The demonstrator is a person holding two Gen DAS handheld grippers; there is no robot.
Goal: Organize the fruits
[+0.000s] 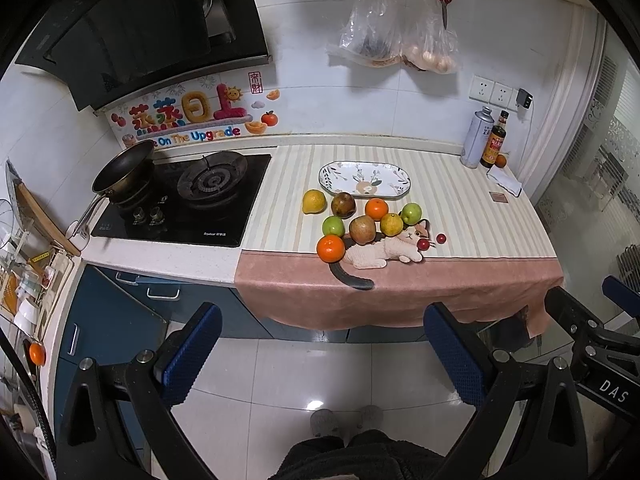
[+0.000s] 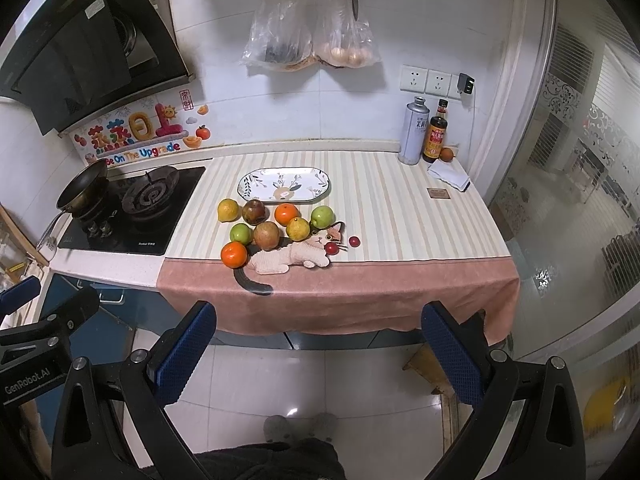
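left gripper (image 1: 322,350) and right gripper (image 2: 318,346) are hanging over the floor short of the counter, both spread wide, gripping nothing. fruits are sitting clustered on the cloth (image 2: 400,216) around a cat picture: front orange (image 2: 234,254), green apple (image 2: 240,233), two small red fruits (image 2: 354,241). beyond them the plate (image 2: 320,194) is lying bare.
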